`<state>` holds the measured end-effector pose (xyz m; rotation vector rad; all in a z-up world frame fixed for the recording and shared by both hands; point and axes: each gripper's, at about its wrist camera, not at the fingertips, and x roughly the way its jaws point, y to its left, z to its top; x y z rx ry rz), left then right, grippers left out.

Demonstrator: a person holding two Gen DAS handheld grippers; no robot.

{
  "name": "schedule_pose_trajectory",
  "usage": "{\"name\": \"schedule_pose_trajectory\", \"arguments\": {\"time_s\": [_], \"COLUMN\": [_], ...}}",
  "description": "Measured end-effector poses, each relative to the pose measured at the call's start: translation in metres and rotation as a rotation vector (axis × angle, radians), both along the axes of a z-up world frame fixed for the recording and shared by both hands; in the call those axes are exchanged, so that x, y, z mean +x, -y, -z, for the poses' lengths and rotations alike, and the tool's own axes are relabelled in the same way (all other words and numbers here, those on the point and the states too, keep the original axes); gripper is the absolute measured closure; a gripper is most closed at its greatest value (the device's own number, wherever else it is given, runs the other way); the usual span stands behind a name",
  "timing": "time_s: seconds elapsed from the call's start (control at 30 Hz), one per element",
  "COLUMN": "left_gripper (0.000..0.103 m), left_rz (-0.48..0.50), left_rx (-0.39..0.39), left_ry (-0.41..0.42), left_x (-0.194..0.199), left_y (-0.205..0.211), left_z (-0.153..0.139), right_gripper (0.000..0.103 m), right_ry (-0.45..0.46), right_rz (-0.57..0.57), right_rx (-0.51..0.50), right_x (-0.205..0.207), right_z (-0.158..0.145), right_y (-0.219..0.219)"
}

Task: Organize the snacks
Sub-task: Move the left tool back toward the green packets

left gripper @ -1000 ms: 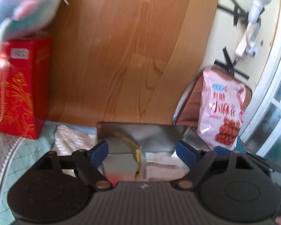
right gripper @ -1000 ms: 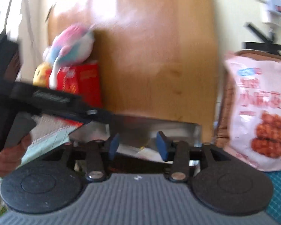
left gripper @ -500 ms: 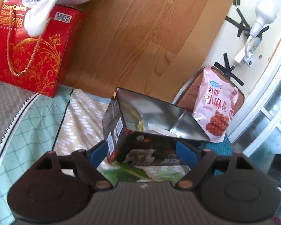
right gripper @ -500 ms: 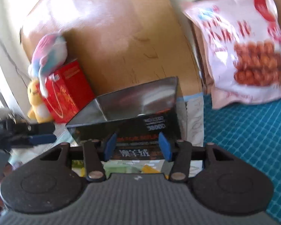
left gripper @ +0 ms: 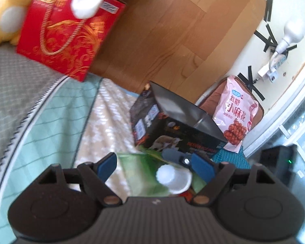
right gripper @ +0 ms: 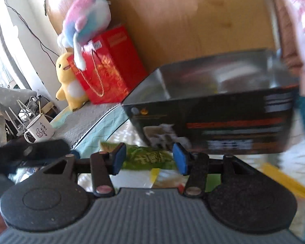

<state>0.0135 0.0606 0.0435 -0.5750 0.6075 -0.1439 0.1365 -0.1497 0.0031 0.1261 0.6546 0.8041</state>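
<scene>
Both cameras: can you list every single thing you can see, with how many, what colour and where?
open box: 1, black outside, silver inside, on the patterned cloth in the middle
green snack packet: 1, green, flat on the cloth in front of the box
white-capped item: 1, white, between the left gripper's fingers; what it is, I cannot tell
pink snack bag: 1, pink with brown twists pictured, leaning by the wall on the right
gift bag: 1, red and gold, against the wooden board
yellow plush: 1, yellow, beside the gift bag
pastel plush: 1, pink, blue, white, on the gift bag
mug: 1, white, far left
wooden board: 1, brown, behind everything
left gripper: 1, black, blue pads, open
right gripper: 1, black, blue pads, open
</scene>
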Motion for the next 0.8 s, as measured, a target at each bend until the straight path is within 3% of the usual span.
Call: {"name": "schedule_pose_trajectory", "arguments": {"time_s": [0.2,0.27,0.37,0.47,0.63,0.8], "left_gripper": [0.02,0.02,0.02,0.02,0.02,0.027], "left_rz": [-0.013,0.003,0.023,0.026,0.028,0.092], "left_rx": [-0.045,-0.07,-0.082,-0.078,-0.097,-0.028], "left_ry": [-0.041,-0.041,-0.031,-0.029,-0.016,-0.039], "left_x": [-0.022,-0.027,-0.036,-0.037,-0.019,0.017], "left_y": [-0.016,-0.017,-0.014,-0.014,-0.016,0.006], "left_z": [0.019,0.023,0.027,0.027,0.013,0.004], "right_gripper": [0.05,0.051,0.049,0.05,0.05,0.051], "right_ry": [0.017,0.125,0.213,0.274,0.252,0.179], "right_rz": [-0.122,-0.152,-0.198,-0.173,-0.108,-0.065], "right_rx": [-0.068,-0.181,-0.186,-0.219,-0.193,-0.113], "right_x": [-0.041,-0.074,-0.115,-0.137,-0.126,-0.098], "right_z": [-0.001,0.004,0.005,0.009,0.0,-0.005], "right_y": [-0.004,-0.006,0.01,0.02,0.036,0.034]}}
